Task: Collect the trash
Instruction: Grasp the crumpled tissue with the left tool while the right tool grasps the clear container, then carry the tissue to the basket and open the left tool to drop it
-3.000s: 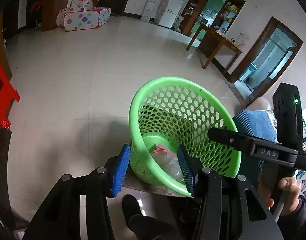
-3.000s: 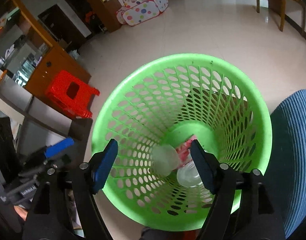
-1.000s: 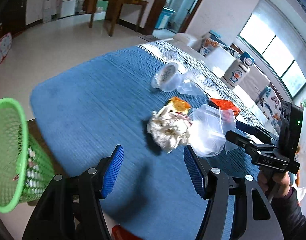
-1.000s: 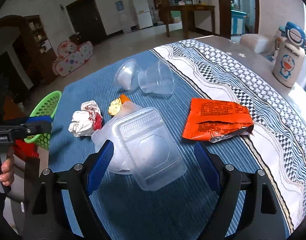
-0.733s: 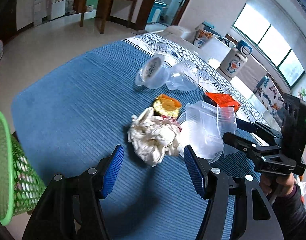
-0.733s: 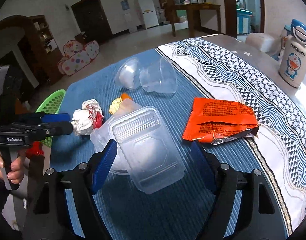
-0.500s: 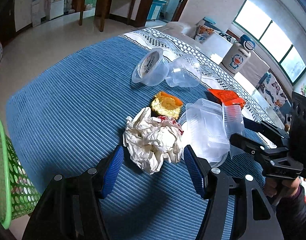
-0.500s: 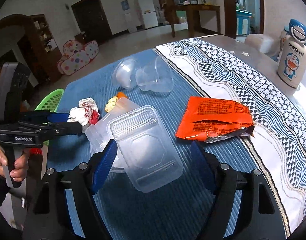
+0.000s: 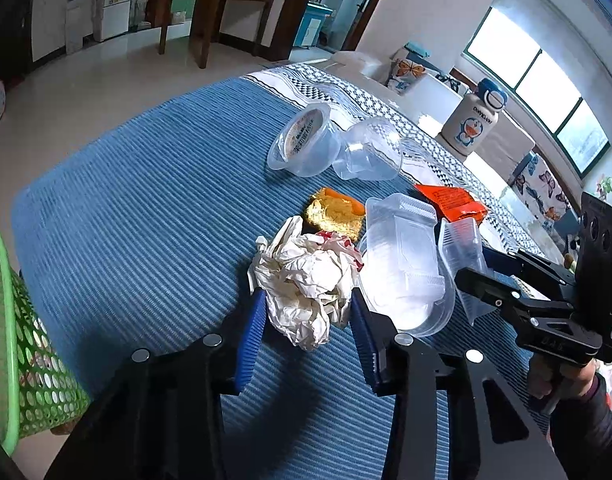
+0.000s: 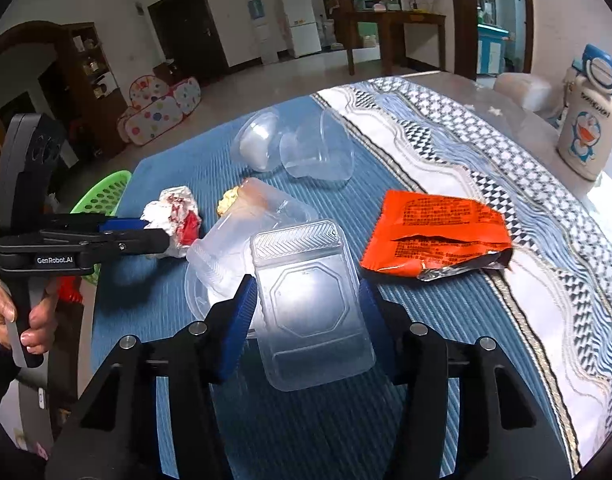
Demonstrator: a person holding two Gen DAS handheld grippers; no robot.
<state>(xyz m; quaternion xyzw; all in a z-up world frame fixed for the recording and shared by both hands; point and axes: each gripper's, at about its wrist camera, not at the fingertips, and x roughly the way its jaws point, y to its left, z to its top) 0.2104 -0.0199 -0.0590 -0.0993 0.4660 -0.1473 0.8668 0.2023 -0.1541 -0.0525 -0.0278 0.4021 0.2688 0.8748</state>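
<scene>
Two grabs: both grippers are lined up on a piece of trash, neither closed yet.
Left gripper [image 9: 304, 320]: fingers spread, one blue pad on each side of the paper wad [image 9: 306, 280]; whether the pads touch the paper I cannot tell, and it does not look squeezed.
Right gripper [image 10: 306, 308]: fingers spread about the near end of the clear lid [image 10: 309, 300]; pads sit just beside its long edges, contact unclear.
Tub [image 10: 242, 236]: clear, lying on its side beyond and left of the right fingers, with the lid leaning against it.
Other trash: orange wrapper [image 10: 433, 232] beyond and right of the right fingers; two clear cups [image 10: 294, 150] farther ahead; a gold packet [image 9: 333, 212] just past the wad.
Basket [image 9: 10, 344]: green, below the counter [image 9: 146, 208] edge, left of and behind the left fingers; some trash appears to lie in it already.
Left grab, advice: push slightly deeper so the pads span the bulk of the wad, not its loose near flap, then close firmly; paper compresses, so a full squeeze is likely safe.
Right grab, advice: thin plastic will probably flex or pop out; close gently across the stiff ribbed rims, low and square, and lift slowly in case the tub drags along.
Risk: the two grippers work close together, so lifting one at a time, the left one first toward the basket, seems wise.
Bottle [image 10: 589, 132]: cartoon flask far right, likely not trash; leave it.
</scene>
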